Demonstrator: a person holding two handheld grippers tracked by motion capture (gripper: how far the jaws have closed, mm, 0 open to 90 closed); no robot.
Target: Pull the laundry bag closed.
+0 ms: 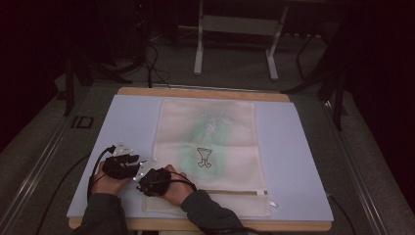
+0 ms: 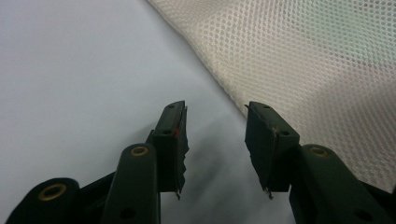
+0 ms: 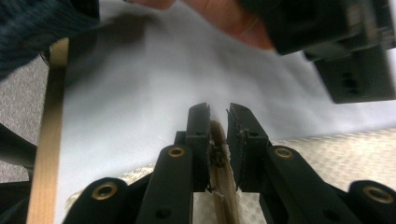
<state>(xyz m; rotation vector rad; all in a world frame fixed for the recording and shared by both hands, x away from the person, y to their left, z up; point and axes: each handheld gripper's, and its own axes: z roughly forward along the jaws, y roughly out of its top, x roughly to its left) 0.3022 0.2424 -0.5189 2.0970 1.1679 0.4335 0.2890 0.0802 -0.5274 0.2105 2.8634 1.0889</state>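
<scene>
A mesh bag (image 1: 208, 147) lies at the centre of the mat (image 1: 303, 161), with both grippers at its seven o'clock corner.

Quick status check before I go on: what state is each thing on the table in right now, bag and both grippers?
Mesh bag: lying flat on the blue mat, zipper end toward the person.
Left gripper: open, jaws apart over the mat beside the bag's edge.
Right gripper: shut on the bag's zipper strip.
</scene>
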